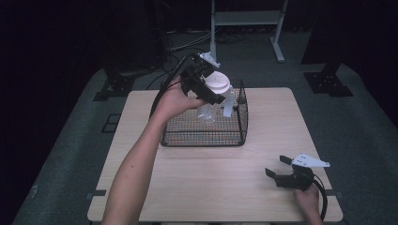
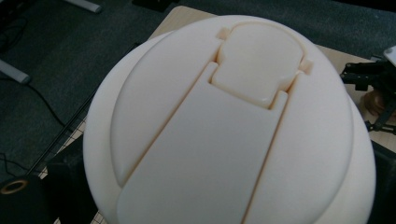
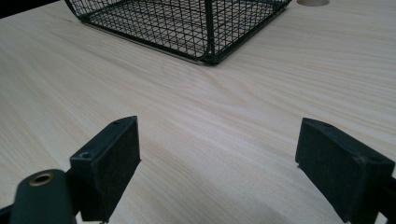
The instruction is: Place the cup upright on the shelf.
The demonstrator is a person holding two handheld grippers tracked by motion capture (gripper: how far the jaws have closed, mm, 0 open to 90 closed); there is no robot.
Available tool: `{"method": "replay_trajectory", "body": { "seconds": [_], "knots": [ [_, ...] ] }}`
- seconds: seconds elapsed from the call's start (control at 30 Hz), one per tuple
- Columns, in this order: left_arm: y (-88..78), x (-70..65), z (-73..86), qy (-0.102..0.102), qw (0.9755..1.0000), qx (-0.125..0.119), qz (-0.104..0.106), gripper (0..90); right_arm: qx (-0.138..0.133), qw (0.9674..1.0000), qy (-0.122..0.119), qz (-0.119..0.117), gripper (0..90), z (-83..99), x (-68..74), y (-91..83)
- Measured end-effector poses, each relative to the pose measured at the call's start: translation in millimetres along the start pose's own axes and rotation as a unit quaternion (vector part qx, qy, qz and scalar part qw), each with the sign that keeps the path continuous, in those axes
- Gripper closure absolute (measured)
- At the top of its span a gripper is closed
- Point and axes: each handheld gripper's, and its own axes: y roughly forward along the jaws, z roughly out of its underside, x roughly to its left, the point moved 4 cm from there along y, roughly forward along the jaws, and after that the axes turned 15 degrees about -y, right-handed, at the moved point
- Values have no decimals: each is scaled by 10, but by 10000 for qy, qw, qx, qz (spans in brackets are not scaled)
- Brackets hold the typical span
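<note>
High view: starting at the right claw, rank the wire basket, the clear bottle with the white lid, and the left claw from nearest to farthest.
From the right claw, at the table's near right:
1. Wire basket, mid-table; its front right corner is closest.
2. Clear bottle, raised over the basket's back half.
3. Left claw, clamped near the white lid. Too close to the bottle to call firmly.

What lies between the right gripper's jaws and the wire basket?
Bare wooden table: the right gripper view shows nothing between the open right gripper and the wire basket; the high view agrees.
</note>
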Motion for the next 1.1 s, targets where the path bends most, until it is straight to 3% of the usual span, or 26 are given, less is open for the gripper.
{"method": "replay_trajectory", "body": {
  "seconds": [0.17,0.63,1.1],
  "knots": [
    [122,110,-6,-131,9998,56,-114,49,-15,10000,-3,6,129,0,-5,-1],
    [448,305,-8,-472,9986,199,-145,49,-57,10000,33,17,129,0,-22,-9],
    [785,494,154,-809,9962,265,-192,49,-93,9999,38,31,129,0,-31,-9]
  ]
}}
